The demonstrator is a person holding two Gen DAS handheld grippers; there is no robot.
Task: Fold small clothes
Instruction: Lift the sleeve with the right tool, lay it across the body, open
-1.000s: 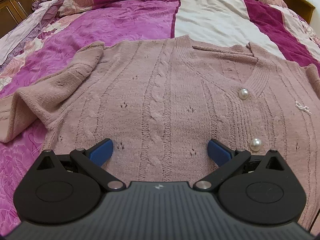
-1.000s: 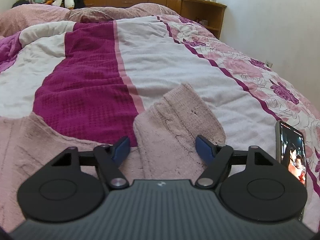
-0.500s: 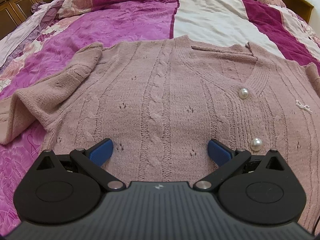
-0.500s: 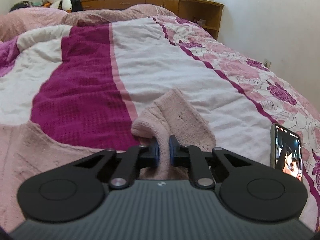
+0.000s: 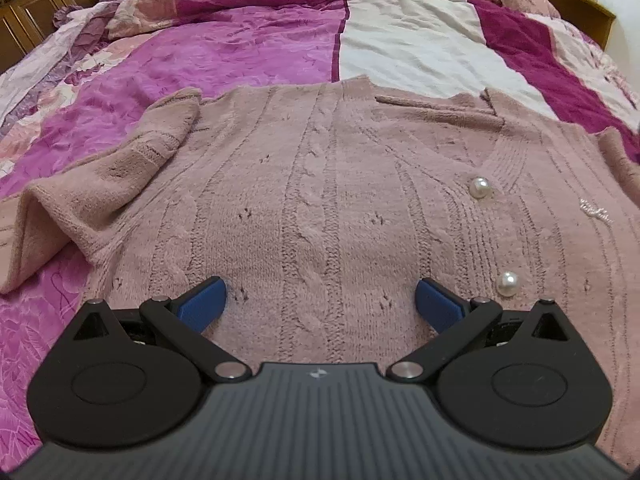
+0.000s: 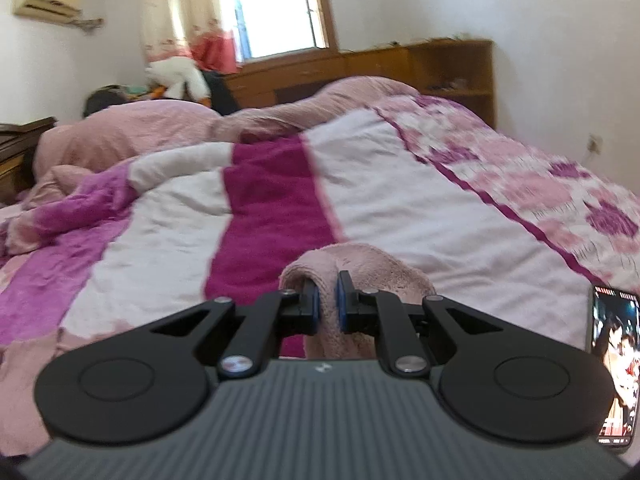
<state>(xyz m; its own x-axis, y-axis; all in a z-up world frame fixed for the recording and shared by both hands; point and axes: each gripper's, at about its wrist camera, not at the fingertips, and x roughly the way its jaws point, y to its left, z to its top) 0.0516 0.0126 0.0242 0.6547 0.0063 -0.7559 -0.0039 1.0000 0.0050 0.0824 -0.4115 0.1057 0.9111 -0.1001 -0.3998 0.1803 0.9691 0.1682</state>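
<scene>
A dusty-pink cable-knit cardigan [image 5: 320, 200] lies spread flat on the bed [image 5: 248, 52], front up, over a quilt of magenta, white and deep-crimson bands. In the left wrist view the left tongs [image 5: 321, 305] sit low at 6 o'clock with their blue pads [image 5: 202, 305] wide apart, nothing between them; the knit fills the gap and runs on toward 12 o'clock, where the collar edge meets the white band. Whether the pads touch the knit cannot be told. Two pearl buttons [image 5: 480, 188] stand along the placket at about 3 o'clock from the tongs, one near the V-neck, the other just beside the right-hand pad. The cardigan's one sleeve [image 5: 108, 200] is folded back on itself at 10 o'clock, its cuff end lying on the purple quilt at the frame's left edge.

In the right wrist view, which is blurred, the right tongs [image 6: 327, 305] are pinched together on the other sleeve [image 6: 360, 264]: a fold of pink knit is gripped between the blue pads, bulging up over them at 12 o'clock and hanging beneath. More of the cardigan shows at 8 o'clock. A phone [image 6: 614, 364] with a lit screen lies on the bed at 3 o'clock from these tongs. A wooden headboard, a window and a soft toy lie far off toward 12 o'clock.
</scene>
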